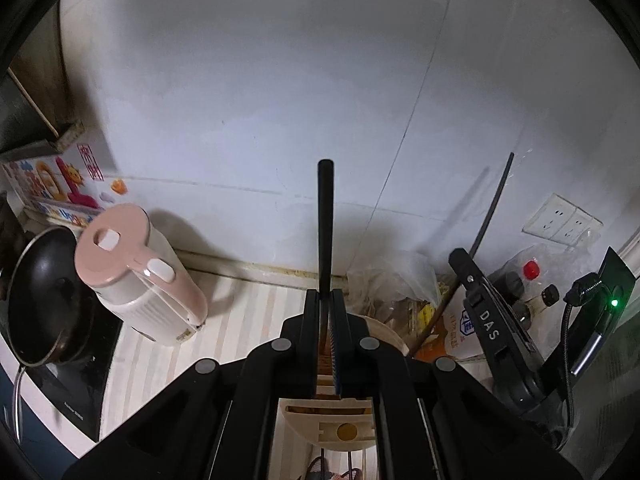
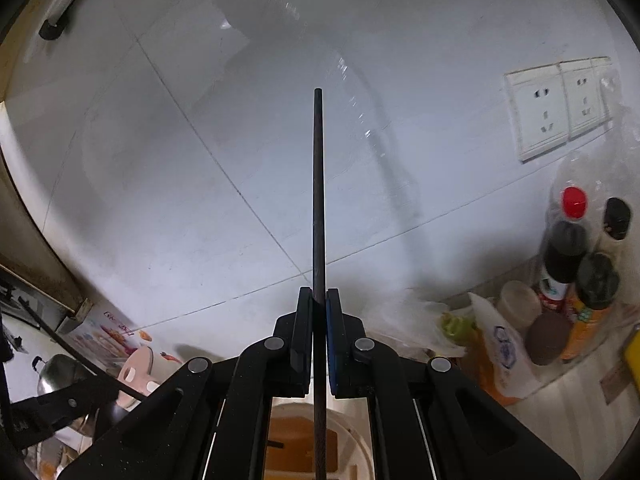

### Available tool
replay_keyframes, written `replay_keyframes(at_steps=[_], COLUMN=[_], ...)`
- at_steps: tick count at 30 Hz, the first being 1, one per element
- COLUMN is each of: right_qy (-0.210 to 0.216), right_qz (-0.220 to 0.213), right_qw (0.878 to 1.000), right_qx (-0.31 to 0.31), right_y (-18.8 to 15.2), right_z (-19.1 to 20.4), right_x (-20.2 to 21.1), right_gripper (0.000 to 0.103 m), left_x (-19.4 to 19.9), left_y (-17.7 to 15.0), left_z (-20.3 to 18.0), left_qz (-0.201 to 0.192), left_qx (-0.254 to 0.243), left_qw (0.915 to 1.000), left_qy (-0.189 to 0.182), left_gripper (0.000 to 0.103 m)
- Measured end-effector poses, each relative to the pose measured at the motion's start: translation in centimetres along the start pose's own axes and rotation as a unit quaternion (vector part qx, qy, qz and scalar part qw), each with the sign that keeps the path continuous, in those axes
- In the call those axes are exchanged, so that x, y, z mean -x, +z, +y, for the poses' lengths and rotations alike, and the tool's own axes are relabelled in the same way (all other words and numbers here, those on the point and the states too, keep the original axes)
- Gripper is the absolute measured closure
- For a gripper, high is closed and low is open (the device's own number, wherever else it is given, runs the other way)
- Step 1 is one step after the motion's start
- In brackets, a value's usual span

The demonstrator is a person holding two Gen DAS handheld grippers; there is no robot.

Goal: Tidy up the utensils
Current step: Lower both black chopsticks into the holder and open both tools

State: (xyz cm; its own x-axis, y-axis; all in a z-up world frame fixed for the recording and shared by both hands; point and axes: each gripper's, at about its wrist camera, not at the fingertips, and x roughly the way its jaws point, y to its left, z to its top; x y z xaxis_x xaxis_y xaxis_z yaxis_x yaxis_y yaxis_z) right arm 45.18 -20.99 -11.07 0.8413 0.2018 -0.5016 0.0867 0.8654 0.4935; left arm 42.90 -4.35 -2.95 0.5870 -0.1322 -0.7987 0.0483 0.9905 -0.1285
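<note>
Black on both sides: your left gripper (image 1: pixel 325 296) is clamped on a thick black utensil handle (image 1: pixel 325 216) that stands upright toward 12 o'clock. Your right gripper (image 2: pixel 319 300) pinches a thin dark rod-like utensil (image 2: pixel 318 184), likewise pointing to 12. Beneath both sits a round cream utensil holder with slotted compartments (image 1: pixel 332 420). Note the pink-lidded white electric kettle (image 1: pixel 140 276) at 9 o'clock and the red-capped dark sauce bottle (image 2: pixel 566 248) at 3.
</note>
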Motion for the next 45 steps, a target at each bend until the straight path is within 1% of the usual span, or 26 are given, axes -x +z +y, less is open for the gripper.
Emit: replay_keyframes(at_steps=[4,9,15,18,21,25,29,33,37,39,45], right_qy=[0.003,0.006,0.006,0.008,0.012,0.021,0.022,0.021,0.025,0.029,0.045], right_qz=[0.009,0.018,0.014,0.021,0.033,0.025,0.0,-0.006,0.001,-0.004,0.007], right_qw=[1.0,0.999,0.999,0.998,0.998,0.998,0.998,0.998,0.998,0.998,0.997], right_qx=[0.009,0.028,0.039,0.052,0.056,0.049,0.053,0.052,0.053,0.058,0.068], right_y=[-0.7,-1.4,-1.9,-2.0,-2.4,-2.5,-2.5,-2.7,-3.3,-3.3,-3.6], right_z=[0.5,1.3,1.6,1.9,1.7,1.3,1.2,1.1,1.0,1.0,0.6], right_x=[-1.6,-2.4,-2.7,-3.6,-4.1,-3.6,-3.0,-3.4,-3.6,-3.1,-1.3], right_gripper=[0.097,0.097,0.097,0.097,0.097,0.097,0.097,0.097,0.097,0.097,0.097], left_x=[-1.2,-2.4,-3.3,-3.8,-4.1,-4.4,-4.5,-4.6,-4.6,-4.7,-4.9], left_y=[-0.2,-0.7,-1.2,-1.3,-1.5,-1.7,-1.7,-1.7,-1.8,-1.9,-2.1], left_z=[0.3,0.7,1.5,1.9,2.2,2.2,2.2,2.1,2.2,2.2,2.2], left_qz=[0.017,0.033,0.042,0.047,0.055,0.058,0.06,0.061,0.063,0.064,0.068], left_qx=[0.003,0.007,0.013,0.018,0.024,0.023,0.019,0.014,0.012,0.011,0.011], left_qw=[0.9999,0.9994,0.999,0.9987,0.9982,0.998,0.998,0.998,0.9979,0.9979,0.9976], left_qy=[-0.001,-0.001,0.003,0.005,0.0,-0.002,-0.002,-0.002,-0.004,-0.004,-0.009], left_gripper=[0.101,0.1,0.1,0.1,0.1,0.1,0.1,0.1,0.1,0.1,0.1])
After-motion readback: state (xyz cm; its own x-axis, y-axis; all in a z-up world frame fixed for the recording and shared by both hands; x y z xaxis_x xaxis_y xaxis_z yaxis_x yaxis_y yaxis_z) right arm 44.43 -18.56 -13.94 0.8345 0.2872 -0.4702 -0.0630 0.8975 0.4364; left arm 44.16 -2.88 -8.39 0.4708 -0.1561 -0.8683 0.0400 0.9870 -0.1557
